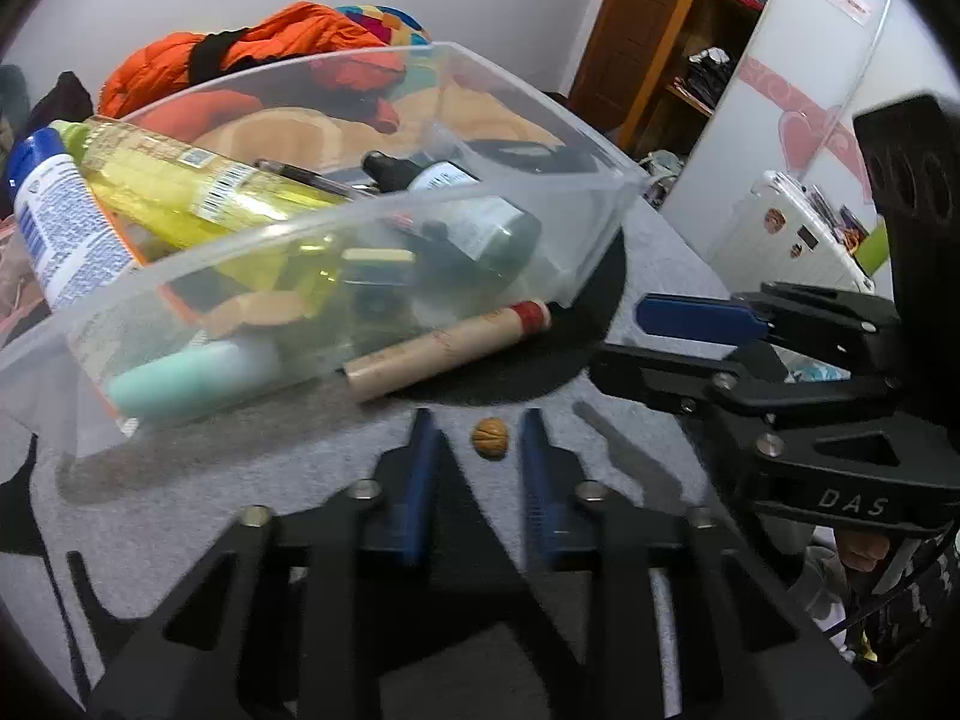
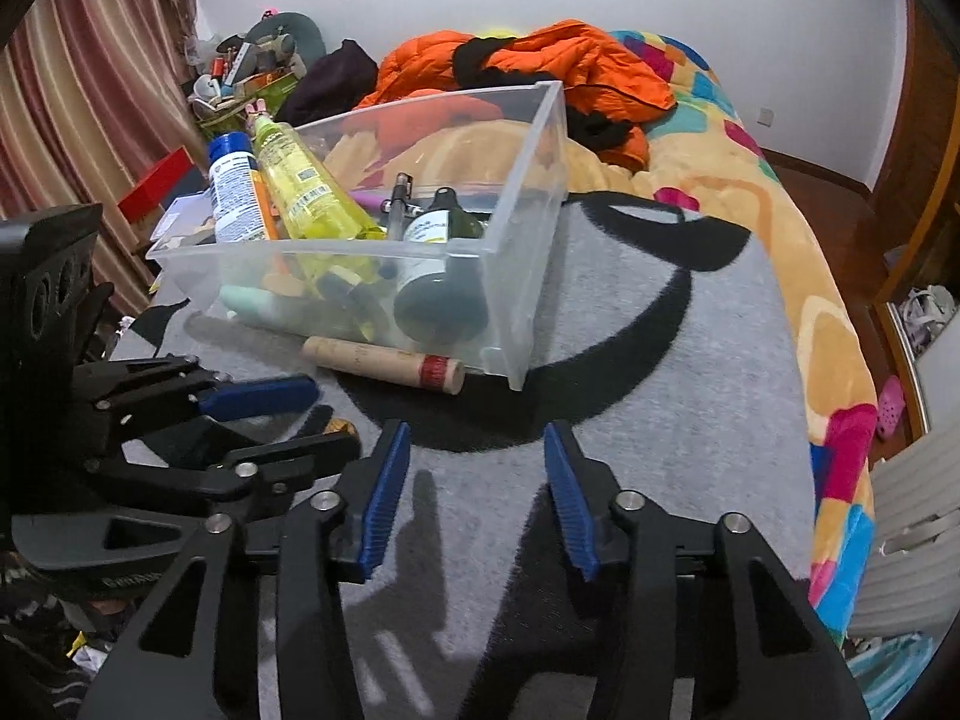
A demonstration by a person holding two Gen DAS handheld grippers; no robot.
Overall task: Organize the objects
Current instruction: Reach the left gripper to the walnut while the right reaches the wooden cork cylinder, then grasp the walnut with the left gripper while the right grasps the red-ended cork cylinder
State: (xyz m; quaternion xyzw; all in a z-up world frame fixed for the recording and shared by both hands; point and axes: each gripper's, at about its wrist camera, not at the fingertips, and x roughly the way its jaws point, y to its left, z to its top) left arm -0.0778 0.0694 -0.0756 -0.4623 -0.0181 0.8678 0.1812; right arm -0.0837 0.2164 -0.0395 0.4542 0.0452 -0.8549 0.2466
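We find most items already in the clear bin (image 1: pixel 420 222) ahead; the walnut (image 1: pixel 490 437) lies loose between the left gripper (image 1: pixel 480 468)'s parted pads; the cardboard tube (image 1: pixel 450 348) remains outside; the right gripper (image 2: pixel 477 498) stands open, empty.

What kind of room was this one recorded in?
Most likely a bedroom. The work surface looks like a bed: a grey blanket over a colourful patterned quilt, with an orange puffer jacket heaped behind the clear plastic bin. A wooden wardrobe with folded clothes stands nearby.

Bin (image 1: pixel 420 198) contents blurred through wall; labels unreadable. Walnut (image 2: pixel 343 425) mostly hidden behind left gripper (image 2: pixel 312 414) in right view.
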